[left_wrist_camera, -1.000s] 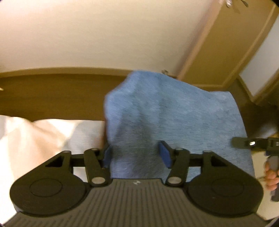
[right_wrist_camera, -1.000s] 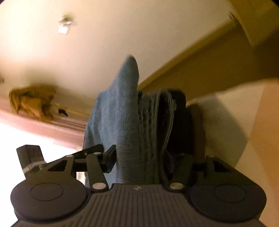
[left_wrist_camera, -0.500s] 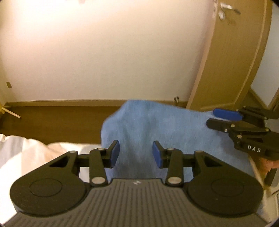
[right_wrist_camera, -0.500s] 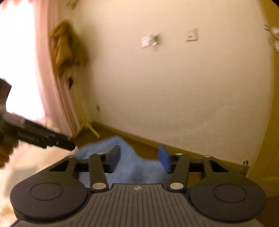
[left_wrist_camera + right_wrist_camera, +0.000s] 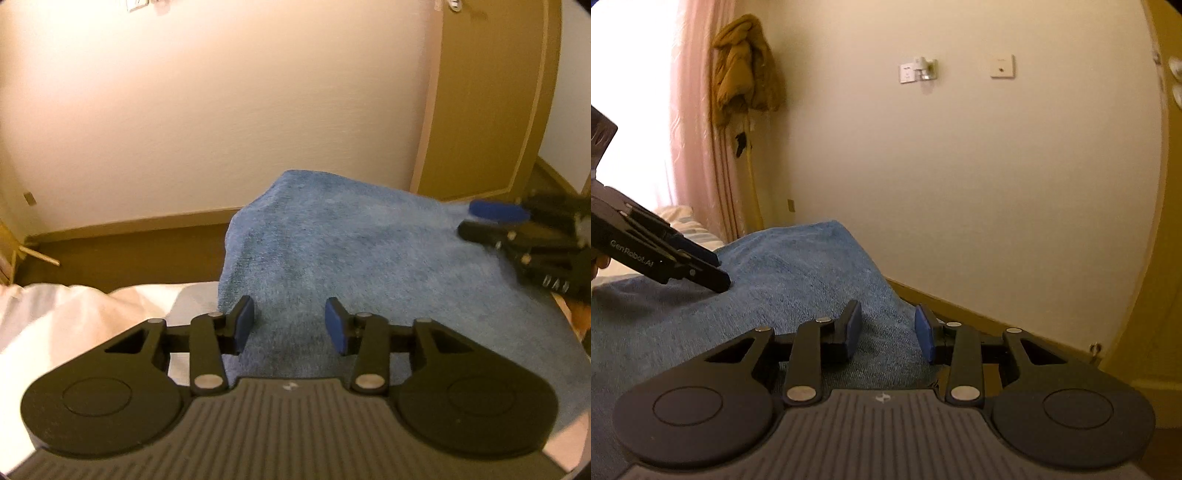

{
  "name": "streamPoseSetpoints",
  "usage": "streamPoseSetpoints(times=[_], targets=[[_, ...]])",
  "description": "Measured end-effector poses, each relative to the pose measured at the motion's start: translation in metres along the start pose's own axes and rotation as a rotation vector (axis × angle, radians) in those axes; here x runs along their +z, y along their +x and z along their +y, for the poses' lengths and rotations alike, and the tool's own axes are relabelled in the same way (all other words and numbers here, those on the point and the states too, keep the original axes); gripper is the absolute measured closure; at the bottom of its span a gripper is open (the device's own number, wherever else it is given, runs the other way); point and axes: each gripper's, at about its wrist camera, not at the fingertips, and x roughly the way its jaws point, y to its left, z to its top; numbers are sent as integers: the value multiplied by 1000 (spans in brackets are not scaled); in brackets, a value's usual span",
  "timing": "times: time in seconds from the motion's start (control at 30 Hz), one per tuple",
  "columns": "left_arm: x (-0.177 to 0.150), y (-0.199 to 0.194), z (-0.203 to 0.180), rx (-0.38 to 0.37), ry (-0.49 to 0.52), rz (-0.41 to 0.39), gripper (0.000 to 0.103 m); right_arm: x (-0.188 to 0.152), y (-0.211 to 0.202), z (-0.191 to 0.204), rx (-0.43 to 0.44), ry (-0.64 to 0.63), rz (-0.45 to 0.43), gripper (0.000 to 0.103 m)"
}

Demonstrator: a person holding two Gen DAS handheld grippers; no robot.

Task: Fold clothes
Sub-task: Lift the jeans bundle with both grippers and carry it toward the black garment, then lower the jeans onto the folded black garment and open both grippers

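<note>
The left gripper (image 5: 290,328) is hovering over a blue towel (image 5: 354,258), its jaws parted with nothing pinched between them. The right gripper (image 5: 888,334) is closing above the towel's far corner, and no cloth is lying between its pads. The towel is lying spread on a white bed (image 5: 74,317), with a cream wall (image 5: 221,110) and a wooden door (image 5: 491,96) standing beyond.

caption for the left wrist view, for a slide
Left gripper, jaws apart, over a blue towel on the bed; right gripper closing at its far edge.
</note>
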Motion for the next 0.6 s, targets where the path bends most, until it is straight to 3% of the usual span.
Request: streamPoseSetpoints(times=[0.17, 0.37, 0.47, 0.6], targets=[[-15, -44, -17, -14, -36, -13, 67, 13, -60, 14, 58, -34, -51, 65], [-47, -57, -28, -11, -103, 28, 67, -13, -120, 44, 161, -85, -28, 67], [-66, -43, -33, 1, -122, 43, 67, -31, -121, 56, 190, -128, 13, 76], [-67, -40, -33, 12, -168, 29, 68, -53, -106, 59, 193, -166, 60, 76]])
